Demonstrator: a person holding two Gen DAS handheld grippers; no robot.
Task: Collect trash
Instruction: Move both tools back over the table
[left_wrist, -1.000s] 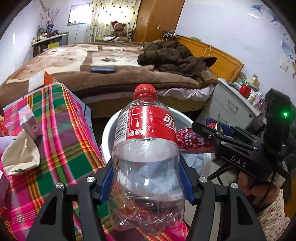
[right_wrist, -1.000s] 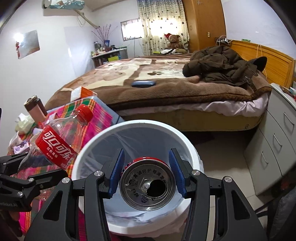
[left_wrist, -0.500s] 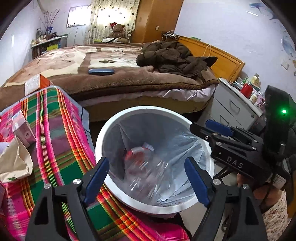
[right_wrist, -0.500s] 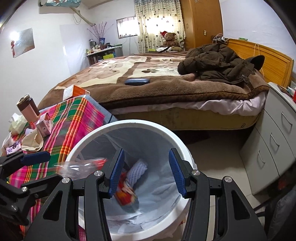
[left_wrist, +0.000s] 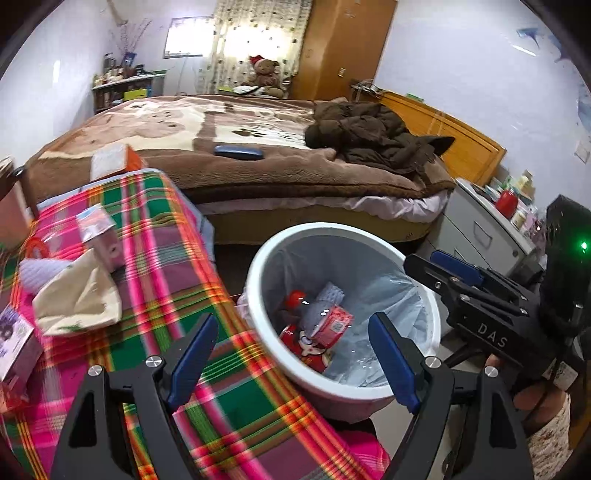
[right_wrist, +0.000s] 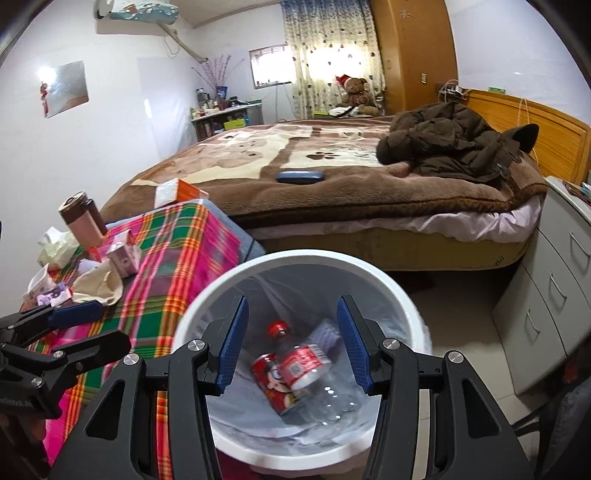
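Note:
A white trash bin (left_wrist: 258, 266) (right_wrist: 369, 269) with a plastic liner stands beside the plaid-covered table (left_wrist: 166, 258) (right_wrist: 177, 258). Inside it lie a clear plastic bottle (right_wrist: 317, 384) (left_wrist: 325, 317) with a red cap and red label, and a red can (right_wrist: 273, 384) (left_wrist: 306, 347). My left gripper (left_wrist: 291, 358) is open and empty over the table edge and the bin's left rim. My right gripper (right_wrist: 291, 339) is open and empty above the bin; it also shows at the right in the left wrist view (left_wrist: 436, 262).
On the table lie a beige paper bag (left_wrist: 81, 295), a small pink carton (left_wrist: 103, 236), a small printed box (left_wrist: 14, 343), tissues (right_wrist: 55, 243) and a brown tumbler (right_wrist: 83, 218). A bed (left_wrist: 258, 155) stands behind, grey drawers (right_wrist: 554, 295) at the right.
Both grippers opened and dropped the bottle and the can into the bin, where they now lie. The left gripper has swung left toward the table.

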